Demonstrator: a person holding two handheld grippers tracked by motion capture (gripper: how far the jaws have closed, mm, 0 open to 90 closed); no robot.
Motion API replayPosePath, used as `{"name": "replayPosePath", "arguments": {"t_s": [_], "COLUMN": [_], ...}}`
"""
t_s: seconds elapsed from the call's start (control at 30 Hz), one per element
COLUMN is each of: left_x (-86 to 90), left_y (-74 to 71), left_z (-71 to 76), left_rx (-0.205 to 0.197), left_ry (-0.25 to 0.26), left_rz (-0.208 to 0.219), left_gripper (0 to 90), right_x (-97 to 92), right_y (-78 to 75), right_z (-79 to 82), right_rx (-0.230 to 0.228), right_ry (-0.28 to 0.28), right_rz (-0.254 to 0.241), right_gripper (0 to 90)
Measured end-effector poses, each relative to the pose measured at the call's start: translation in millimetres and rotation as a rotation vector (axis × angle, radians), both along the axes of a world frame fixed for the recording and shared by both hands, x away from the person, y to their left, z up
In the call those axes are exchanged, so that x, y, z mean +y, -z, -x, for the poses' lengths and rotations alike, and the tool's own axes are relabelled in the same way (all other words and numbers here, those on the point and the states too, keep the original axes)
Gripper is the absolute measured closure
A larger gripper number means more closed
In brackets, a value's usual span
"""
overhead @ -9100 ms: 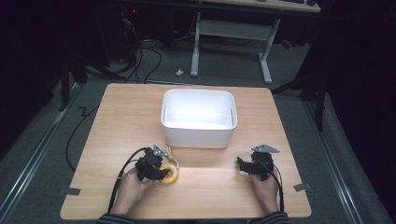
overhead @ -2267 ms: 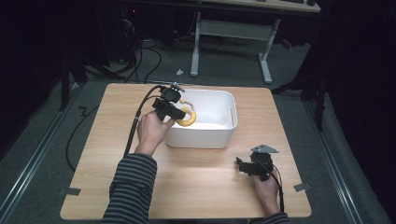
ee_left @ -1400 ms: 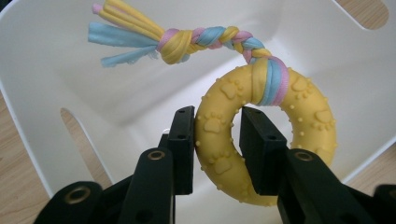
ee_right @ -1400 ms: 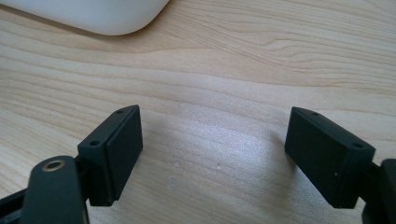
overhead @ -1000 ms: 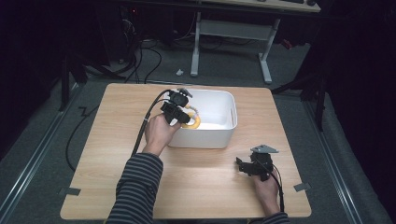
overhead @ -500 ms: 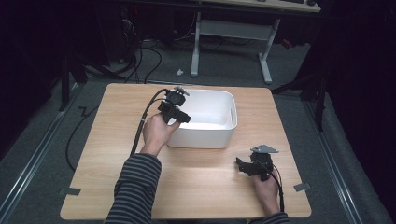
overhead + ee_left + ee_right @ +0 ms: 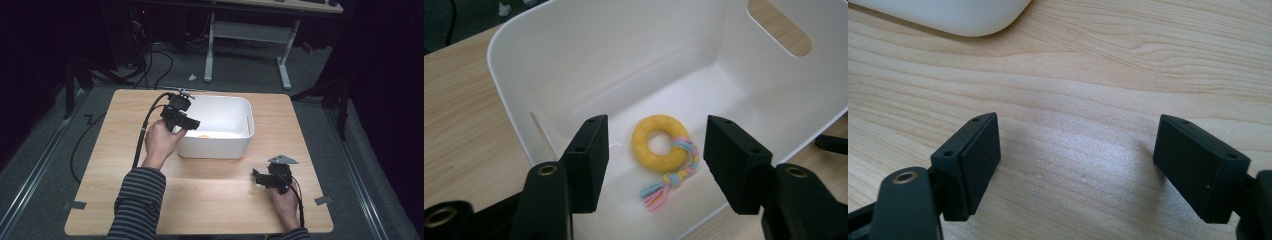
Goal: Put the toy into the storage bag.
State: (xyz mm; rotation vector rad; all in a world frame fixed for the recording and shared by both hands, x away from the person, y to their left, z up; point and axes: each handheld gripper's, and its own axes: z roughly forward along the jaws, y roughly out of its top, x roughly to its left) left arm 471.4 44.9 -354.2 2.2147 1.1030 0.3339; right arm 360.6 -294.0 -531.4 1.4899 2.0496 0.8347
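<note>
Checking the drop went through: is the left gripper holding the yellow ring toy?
No, the left gripper is open and the ring toy lies on the white bin's floor.

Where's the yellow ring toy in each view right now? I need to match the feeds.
High view: yellow ring toy is a small yellow patch on the white bin's floor, beside the left gripper.
Left gripper view: the toy lies flat on the bin floor, centred between the open jaws.
Right gripper view: not in it.
Shared landmark: the white bin.

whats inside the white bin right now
One thing: a yellow ring toy with a pastel rope tassel lies flat on the floor of the white bin. The left claw hangs open above it. Its near corners are hidden behind the jaws.
</note>
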Motion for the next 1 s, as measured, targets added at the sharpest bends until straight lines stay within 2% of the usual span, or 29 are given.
{"name": "replayPosePath", "arguments": {"t_s": [0.13,0.7,1.0], "left_x": [8.0,50.0,74.5], "left_y": [-4.1,-12.9,-10.7], "left_z": [4.6,24.6,36.1], "left_rx": [-0.021,-0.056,-0.071], "left_ry": [-0.011,-0.045,-0.081], "left_rz": [0.015,0.08,0.105], "left_gripper": [43.3,42.9,42.2], "right_x": [0.0,0.0,0.0], "right_y": [0.0,0.0,0.0], "right_z": [0.0,0.0,0.0], "right_rx": [0.0,0.0,0.0], "right_ry": [0.0,0.001,0.001], "right_rz": [0.0,0.0,0.0], "right_gripper": [19.3,19.3,19.3]}}
